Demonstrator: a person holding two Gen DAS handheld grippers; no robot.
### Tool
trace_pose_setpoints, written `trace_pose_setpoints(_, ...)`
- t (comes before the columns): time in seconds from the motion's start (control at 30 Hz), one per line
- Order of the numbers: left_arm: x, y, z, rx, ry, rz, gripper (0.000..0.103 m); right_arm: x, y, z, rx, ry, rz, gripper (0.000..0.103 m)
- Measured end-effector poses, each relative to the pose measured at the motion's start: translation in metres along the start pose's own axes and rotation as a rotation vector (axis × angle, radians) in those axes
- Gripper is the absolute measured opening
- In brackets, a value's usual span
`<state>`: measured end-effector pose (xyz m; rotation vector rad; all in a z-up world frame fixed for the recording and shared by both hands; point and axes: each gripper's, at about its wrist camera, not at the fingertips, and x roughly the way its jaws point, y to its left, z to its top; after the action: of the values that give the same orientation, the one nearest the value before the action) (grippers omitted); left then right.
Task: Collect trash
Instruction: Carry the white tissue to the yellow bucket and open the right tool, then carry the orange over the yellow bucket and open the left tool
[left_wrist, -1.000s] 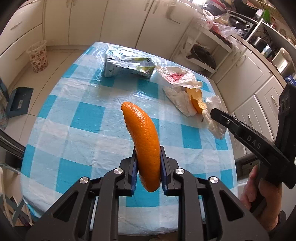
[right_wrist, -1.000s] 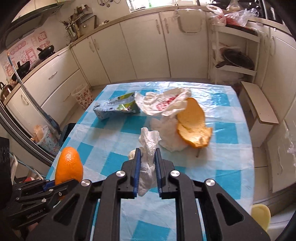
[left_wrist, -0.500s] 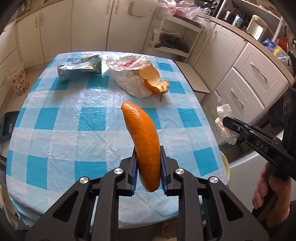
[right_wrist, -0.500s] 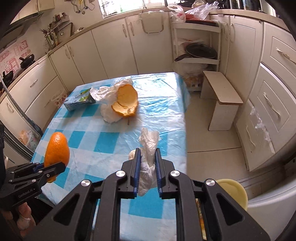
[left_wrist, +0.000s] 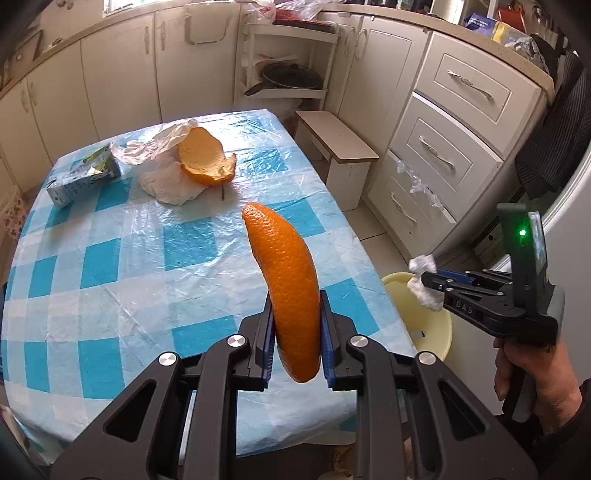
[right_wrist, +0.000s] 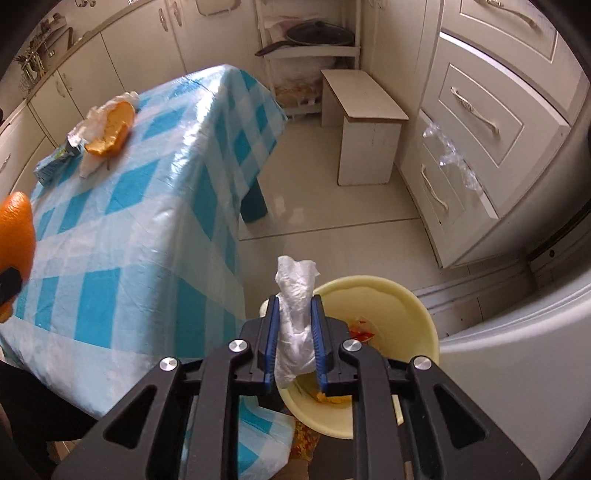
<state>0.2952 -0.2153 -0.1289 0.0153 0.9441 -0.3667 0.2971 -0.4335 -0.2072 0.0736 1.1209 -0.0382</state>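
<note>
- Right gripper (right_wrist: 294, 332) is clamped on a crumpled white wrapper (right_wrist: 295, 314), just over the yellow bin (right_wrist: 406, 306): centre it above the opening before letting go.
- Left gripper (left_wrist: 297, 343) pinches an orange peel (left_wrist: 288, 284) above the table (left_wrist: 110, 277); bin it next.

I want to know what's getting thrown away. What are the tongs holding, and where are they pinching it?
The left tongs pinch the orange peel near its lower end. The right tongs pinch the crumpled white wrapper around its middle.

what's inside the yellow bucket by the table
In the yellow bucket, the right wrist view shows a red and white scrap and orange peel bits near the bottom. The right claw and its crumpled plastic cover the rest.
</note>
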Motion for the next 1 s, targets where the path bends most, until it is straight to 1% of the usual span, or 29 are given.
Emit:
trace_pose_setpoints(0.07, 0.003, -0.009, 0.001, 0.016, -0.001, -0.005, 0.020, 0.008, -0.006, -0.004, 0.002, 0.027, -0.031, 0.036)
trace_pose_setpoints(0.13, 0.005, -0.018, 0.001, 0.034, -0.003, -0.008, 0.020, 0.012, -0.013, -0.006, 0.012, 0.045, -0.056, 0.045)
trace_pose_setpoints(0.2, 0.006, -0.028, 0.000, 0.055, -0.005, -0.006, 0.020, 0.013, -0.021, -0.007, 0.034, 0.052, -0.074, 0.050)
trace_pose_setpoints(0.27, 0.009, -0.037, -0.002, 0.073, -0.003, -0.008, 0.020, 0.007, -0.030, -0.007, 0.073, 0.037, -0.069, 0.055)
trace_pose_setpoints(0.33, 0.011, -0.045, -0.003, 0.086, 0.002, -0.016, 0.020, -0.007, -0.036, -0.004, 0.120, -0.004, -0.038, 0.058)
trace_pose_setpoints(0.37, 0.013, -0.050, -0.003, 0.095, 0.004, -0.019, 0.020, -0.016, -0.037, -0.002, 0.139, -0.033, -0.021, 0.062)
trace_pose_setpoints(0.53, 0.022, -0.081, -0.009, 0.139, 0.016, -0.054, 0.020, -0.077, -0.036, 0.014, 0.193, -0.227, 0.068, 0.071)
trace_pose_setpoints(0.63, 0.032, -0.104, -0.012, 0.159, 0.038, -0.105, 0.020, -0.115, -0.040, 0.022, 0.232, -0.355, 0.108, 0.075)
trace_pose_setpoints(0.77, 0.053, -0.147, -0.012, 0.176, 0.076, -0.185, 0.021, -0.159, -0.054, 0.034, 0.291, -0.503, 0.134, 0.080)
trace_pose_setpoints(0.83, 0.070, -0.168, -0.013, 0.179, 0.119, -0.234, 0.024, -0.175, -0.060, 0.037, 0.306, -0.552, 0.128, 0.081)
trace_pose_setpoints(0.87, 0.081, -0.179, -0.014, 0.184, 0.143, -0.243, 0.027, -0.180, -0.063, 0.037, 0.312, -0.568, 0.122, 0.082)
trace_pose_setpoints(0.93, 0.101, -0.196, -0.017, 0.205, 0.177, -0.234, 0.038, -0.186, -0.068, 0.039, 0.321, -0.583, 0.115, 0.082)
trace_pose_setpoints(0.97, 0.111, -0.203, -0.018, 0.207, 0.205, -0.231, 0.041, -0.187, -0.071, 0.040, 0.329, -0.584, 0.115, 0.082)
trace_pose_setpoints(1.0, 0.118, -0.206, -0.019, 0.204, 0.227, -0.218, 0.045, -0.185, -0.074, 0.041, 0.341, -0.581, 0.123, 0.082)
